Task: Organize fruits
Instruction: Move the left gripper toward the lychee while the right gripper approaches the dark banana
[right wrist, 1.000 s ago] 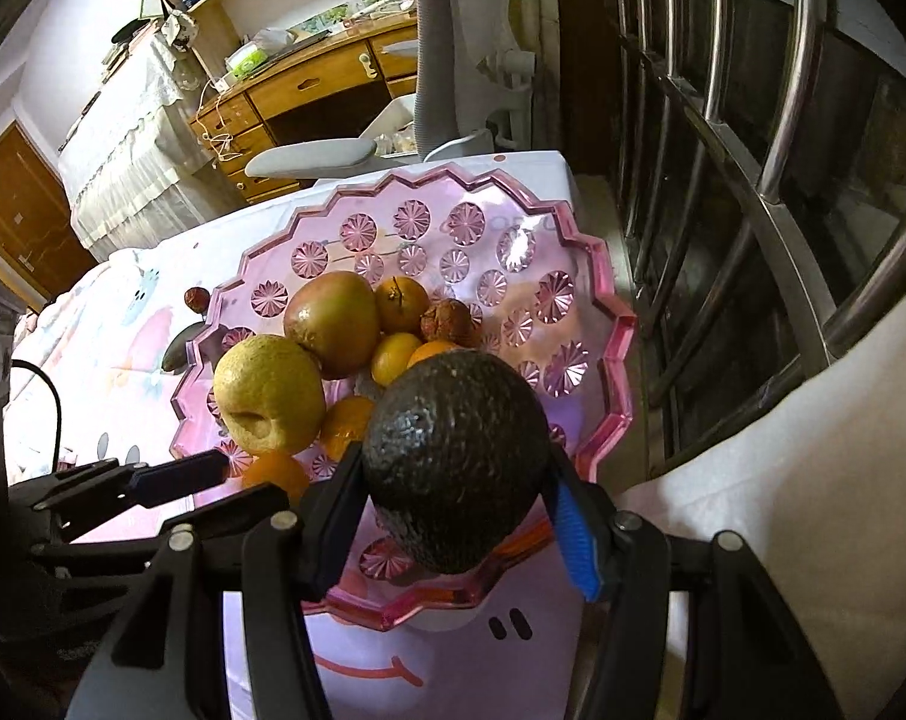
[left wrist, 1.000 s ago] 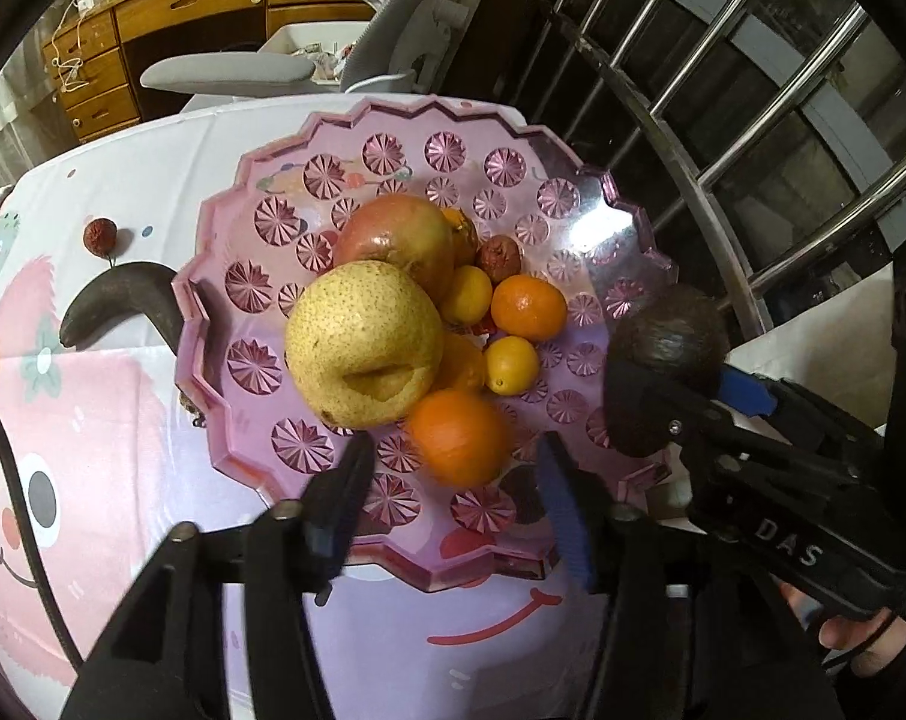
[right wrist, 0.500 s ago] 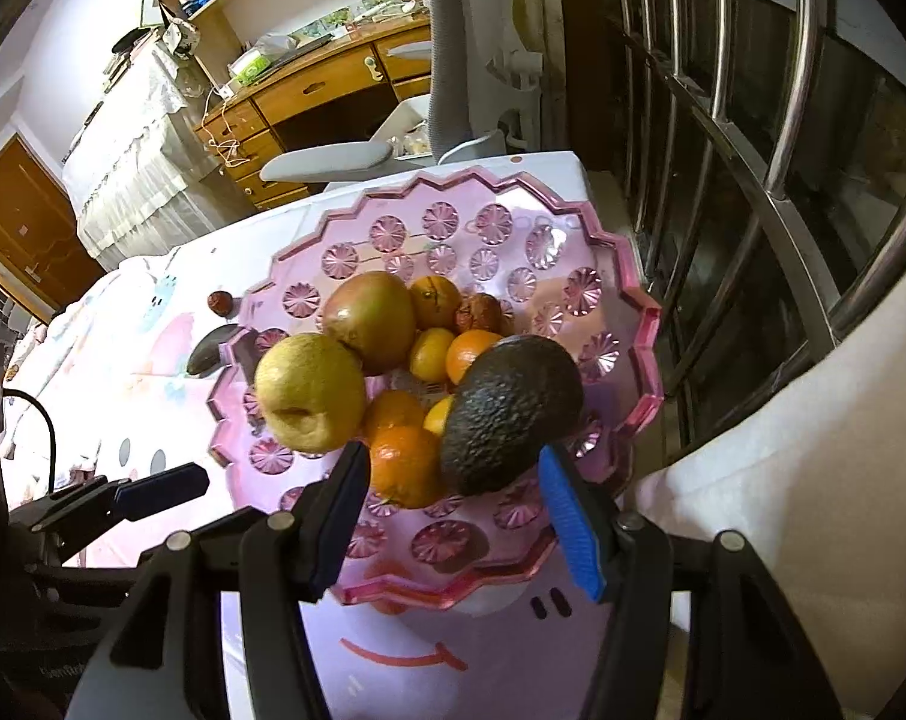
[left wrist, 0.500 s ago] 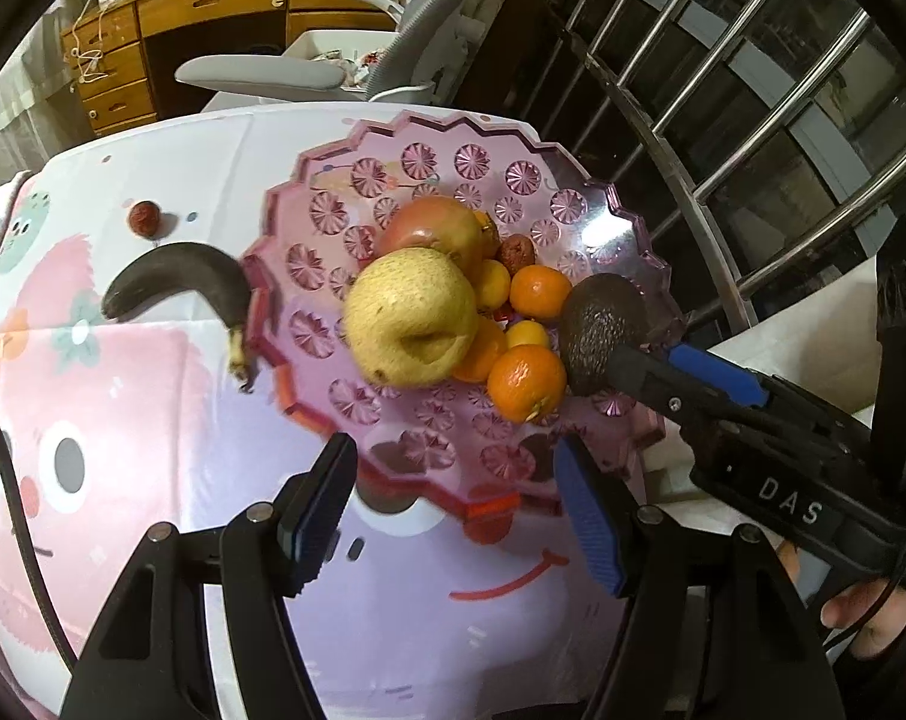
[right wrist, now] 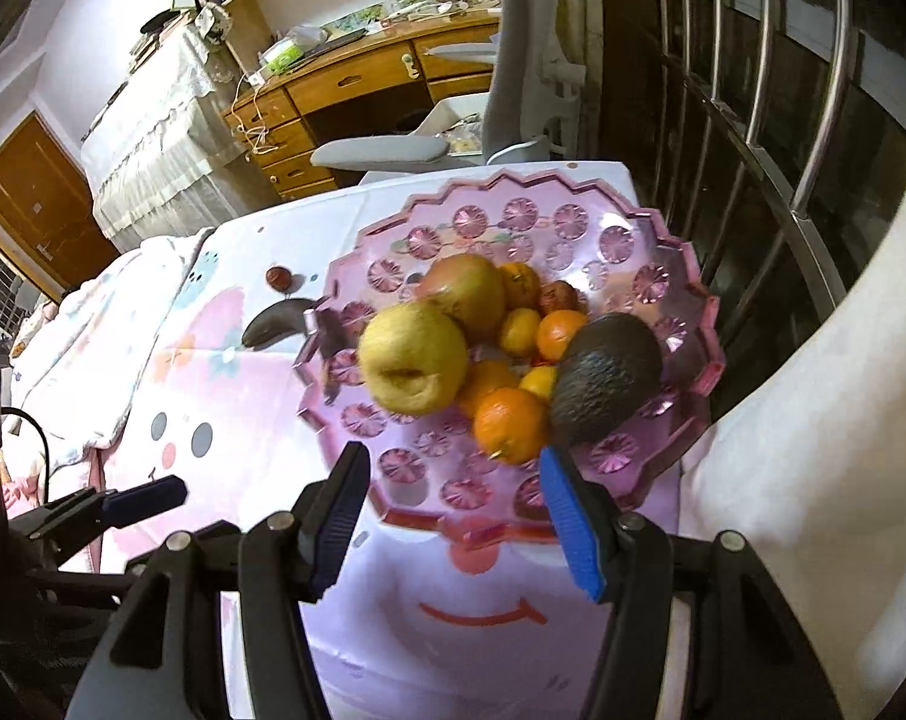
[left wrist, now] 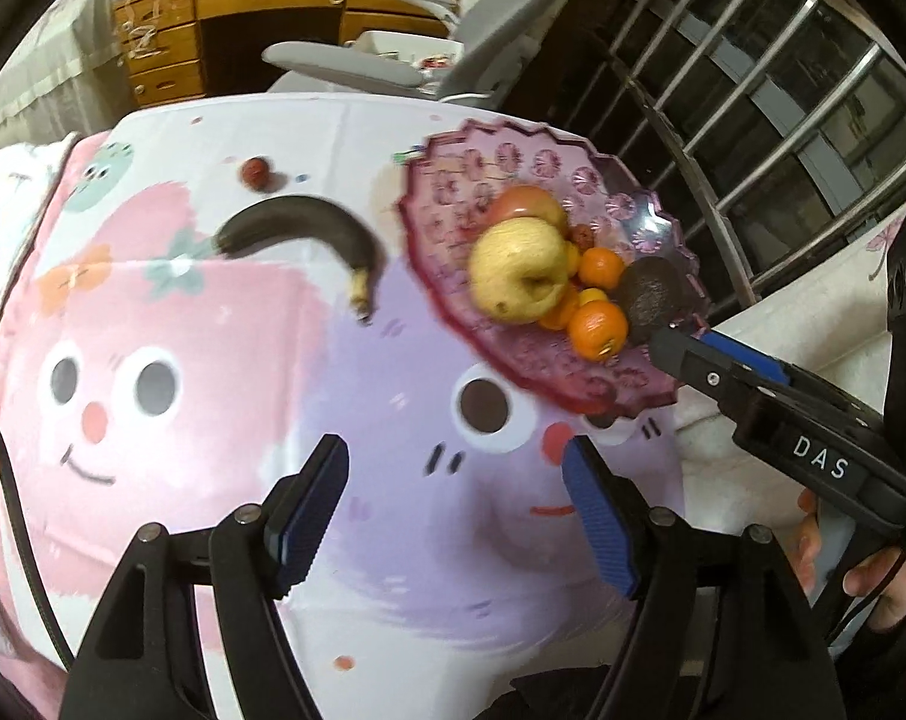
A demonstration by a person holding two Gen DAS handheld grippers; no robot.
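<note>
Left wrist view: left gripper (left wrist: 456, 495) hanging at lower centre with jaws opening, nothing between the blue pads, only the cartoon-printed tablecloth (left wrist: 225, 396) showing below. Sitting further out, at upper centre, a blackened banana (left wrist: 309, 228) curving on the cloth, with a small dark red fruit (left wrist: 255, 173) lying near it toward the top. Resting at right of centre, a pink scalloped plate (left wrist: 513, 174) carrying the piled fruit: a large yellow pear (left wrist: 519, 279), a reddish apple (left wrist: 525, 204) behind it, several oranges (left wrist: 597, 330), and a dark, rough-skinned avocado (left wrist: 651, 294) lying at the plate's right side.

Right wrist view: right gripper (right wrist: 453, 516) reaching in from the bottom, jaws standing apart at a middling width and gripping nothing, fingertips hovering over the near rim of the plate (right wrist: 681, 276). Lying just beyond the right pad, the avocado (right wrist: 609, 384), leaning against an orange (right wrist: 510, 423). Showing beyond, at the top, a wooden desk (right wrist: 357, 84) and a grey chair (right wrist: 531, 60); blurring slightly across the fruit.
</note>
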